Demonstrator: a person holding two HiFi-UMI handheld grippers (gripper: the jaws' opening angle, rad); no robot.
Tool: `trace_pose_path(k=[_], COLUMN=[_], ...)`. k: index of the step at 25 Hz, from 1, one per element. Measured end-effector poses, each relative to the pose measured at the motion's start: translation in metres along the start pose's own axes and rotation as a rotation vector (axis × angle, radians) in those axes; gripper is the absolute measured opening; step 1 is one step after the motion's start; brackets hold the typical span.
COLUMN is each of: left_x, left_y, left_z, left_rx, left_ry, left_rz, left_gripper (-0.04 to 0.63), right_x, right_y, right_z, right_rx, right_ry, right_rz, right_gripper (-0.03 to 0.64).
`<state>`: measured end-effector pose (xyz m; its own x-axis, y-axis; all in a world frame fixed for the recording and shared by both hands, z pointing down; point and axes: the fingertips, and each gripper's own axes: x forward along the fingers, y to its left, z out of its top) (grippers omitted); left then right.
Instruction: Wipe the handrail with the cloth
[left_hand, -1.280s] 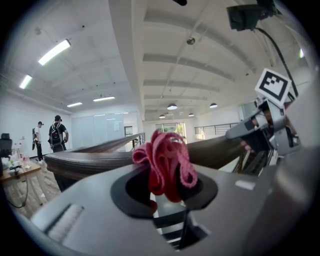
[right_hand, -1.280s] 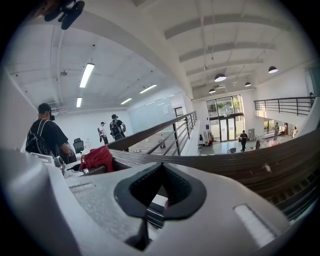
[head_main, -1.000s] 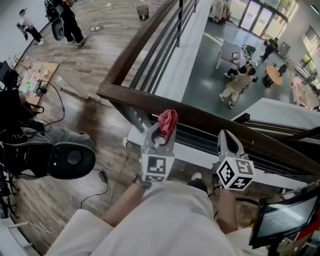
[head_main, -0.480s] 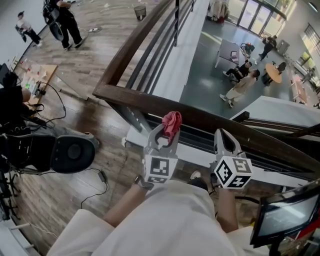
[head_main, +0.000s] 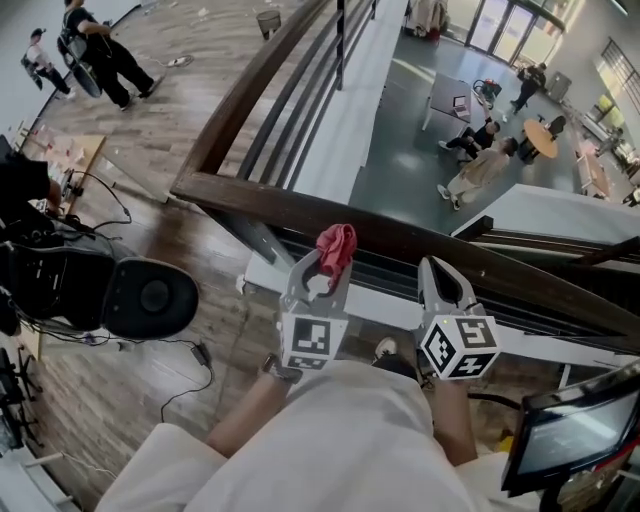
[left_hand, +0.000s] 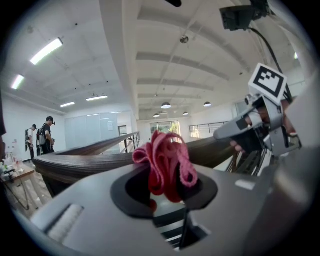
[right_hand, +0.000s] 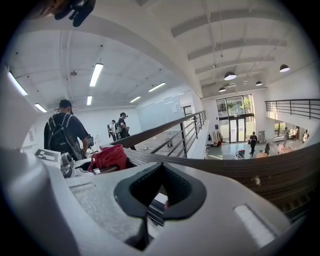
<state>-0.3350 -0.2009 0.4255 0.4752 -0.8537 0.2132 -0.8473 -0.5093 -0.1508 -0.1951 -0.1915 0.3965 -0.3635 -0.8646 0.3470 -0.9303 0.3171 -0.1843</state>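
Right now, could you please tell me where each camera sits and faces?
Head view: on the person's head, looking down at the dark brown wooden handrail; shows forearms, left gripper, right gripper.
Left gripper view: on its gripper, looking along jaws shut on the crumpled red cloth toward the handrail; right gripper at right.
Right gripper view: on its gripper, looking along shut empty jaws at the handrail.
All three share cloth and handrail.

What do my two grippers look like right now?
The left gripper and right gripper are both pale grey, tapering bodies with black inner pads. Each carries a cube of black-and-white square markers. The person wears pale clothing.
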Motion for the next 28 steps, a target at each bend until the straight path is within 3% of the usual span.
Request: trace_pose_path(k=[7, 20, 28], left_x=[0.002, 0.011, 0.023], left_y=[0.006, 0.014, 0.019], left_z=[0.011, 0.025, 0.038], left_rx=[0.011, -0.002, 0.001], left_ry=[0.005, 0.052, 0.034], left_rz=[0.079, 0.110, 0.093], left_gripper=[0.120, 0.121, 0.120], right_x=[-0.002, 0.003, 0.000], right_y=[-0.003, -0.011, -0.017], right_z=[0.004, 0.010, 0.007], right_rx=[-0.018, -0.018, -0.002], right_ry=[0.004, 0.007, 0.012], right_rz=[0.031, 0.051, 0.044], right_gripper=[0.003, 0.003, 0.003])
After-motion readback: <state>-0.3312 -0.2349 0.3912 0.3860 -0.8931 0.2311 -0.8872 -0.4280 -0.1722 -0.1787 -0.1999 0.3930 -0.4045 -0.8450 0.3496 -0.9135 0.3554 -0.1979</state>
